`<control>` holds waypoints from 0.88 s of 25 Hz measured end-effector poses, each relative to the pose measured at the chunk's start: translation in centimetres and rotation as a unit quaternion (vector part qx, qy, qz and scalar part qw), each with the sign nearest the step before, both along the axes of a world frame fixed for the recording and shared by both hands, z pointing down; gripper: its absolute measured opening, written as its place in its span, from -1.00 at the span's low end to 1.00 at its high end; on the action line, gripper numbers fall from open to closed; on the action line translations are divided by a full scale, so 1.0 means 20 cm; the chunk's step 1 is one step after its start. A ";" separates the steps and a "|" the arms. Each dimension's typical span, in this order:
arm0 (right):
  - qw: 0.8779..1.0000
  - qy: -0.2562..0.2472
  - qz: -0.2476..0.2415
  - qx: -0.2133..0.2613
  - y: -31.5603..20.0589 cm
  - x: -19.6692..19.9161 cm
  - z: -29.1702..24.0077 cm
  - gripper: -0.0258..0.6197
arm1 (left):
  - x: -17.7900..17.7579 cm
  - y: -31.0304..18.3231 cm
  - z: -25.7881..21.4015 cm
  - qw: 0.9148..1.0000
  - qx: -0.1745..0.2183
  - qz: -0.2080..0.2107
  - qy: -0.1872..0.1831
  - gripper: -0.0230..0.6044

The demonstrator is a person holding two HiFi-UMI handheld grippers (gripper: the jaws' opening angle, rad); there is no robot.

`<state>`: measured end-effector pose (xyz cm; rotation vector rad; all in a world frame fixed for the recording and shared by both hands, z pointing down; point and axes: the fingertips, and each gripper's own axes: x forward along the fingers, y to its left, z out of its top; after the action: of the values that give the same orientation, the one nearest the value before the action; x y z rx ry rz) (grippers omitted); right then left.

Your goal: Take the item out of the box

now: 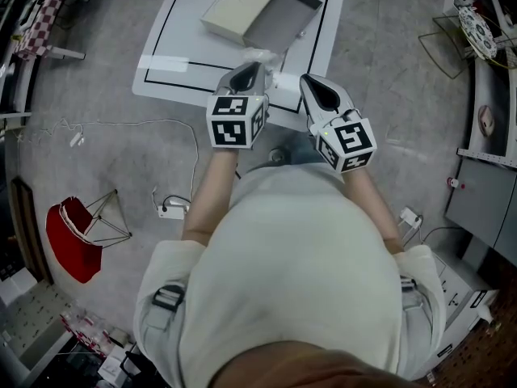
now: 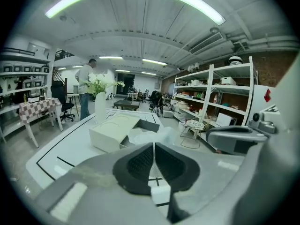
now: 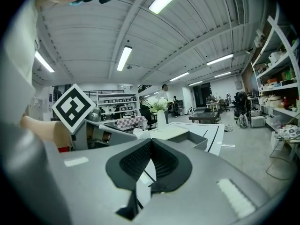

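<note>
An open cream box lies on the white table, its grey inside facing right. The same box shows ahead in the left gripper view. Crumpled white wrapping lies on the table just in front of the box and also appears as wrapping beyond the left jaws. My left gripper hovers at the table's near edge, shut with nothing between its pads. Beside it, my right gripper is also shut and holds nothing. In the right gripper view the box sits beyond the closed jaws.
A white vase with greenery stands on the table behind the box. A red chair and a cable with a power strip lie on the floor at the left. Shelving lines the right side, and a person stands far off.
</note>
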<state>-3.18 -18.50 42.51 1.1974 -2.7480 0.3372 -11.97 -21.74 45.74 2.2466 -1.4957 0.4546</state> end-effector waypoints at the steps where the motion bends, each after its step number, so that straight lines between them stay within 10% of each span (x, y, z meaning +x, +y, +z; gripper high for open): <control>1: 1.000 0.000 -0.001 0.001 0.02 0.00 0.00 -0.95 | -0.01 0.02 -0.01 1.000 0.004 -0.002 0.002 -0.89; 22: 1.000 -0.005 0.002 -0.005 0.25 0.03 0.01 -0.95 | -0.04 0.34 -0.04 0.998 0.046 -0.021 0.048 -0.89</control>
<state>-2.53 -13.50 42.79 1.2026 -2.7496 0.3565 -12.81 -14.98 44.98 2.2686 -1.5389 0.2653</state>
